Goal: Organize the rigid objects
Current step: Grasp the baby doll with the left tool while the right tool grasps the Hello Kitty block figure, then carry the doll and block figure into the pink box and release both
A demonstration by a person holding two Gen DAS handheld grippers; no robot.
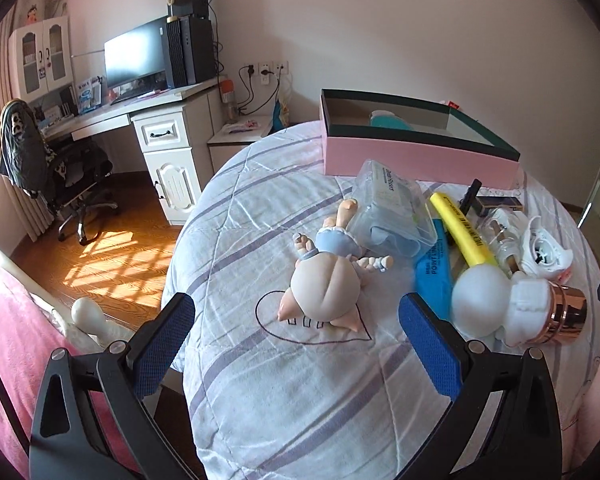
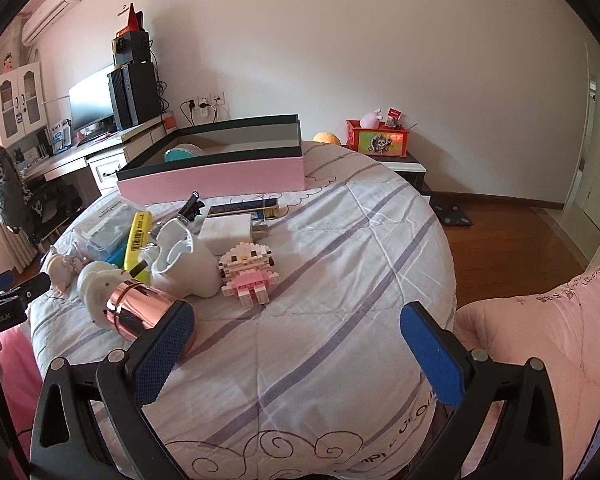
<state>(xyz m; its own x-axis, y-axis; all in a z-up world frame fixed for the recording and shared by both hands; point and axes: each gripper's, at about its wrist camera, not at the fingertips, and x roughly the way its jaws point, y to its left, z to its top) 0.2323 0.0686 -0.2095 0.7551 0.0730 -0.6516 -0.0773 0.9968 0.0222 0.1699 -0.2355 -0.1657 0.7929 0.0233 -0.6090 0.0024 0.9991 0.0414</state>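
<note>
Small things lie scattered on the striped quilt point(image 1: 280, 380). A pig figurine point(image 1: 326, 286) lies just ahead of my left gripper point(image 1: 296, 316), which is open and empty. Right of it are a white figure with a rose-gold cap point(image 1: 516, 308), a yellow highlighter point(image 1: 460, 228), a blue highlighter point(image 1: 434, 268) and a clear plastic box point(image 1: 392, 208). My right gripper point(image 2: 298, 326) is open and empty; its left finger sits beside the rose-gold cap point(image 2: 140, 312). A pink block figure point(image 2: 248, 272), a white holder point(image 2: 184, 260) and a white charger point(image 2: 230, 234) lie ahead. A pink open box point(image 2: 220, 176) with something teal inside stands farther back.
A desk point(image 1: 148, 104) with a monitor, and an office chair point(image 1: 48, 168), stand left of the bed over a wooden floor. A red box point(image 2: 380, 140) sits on a nightstand behind the bed. Pink bedding point(image 2: 540, 340) lies at the right, and a doorway is far right.
</note>
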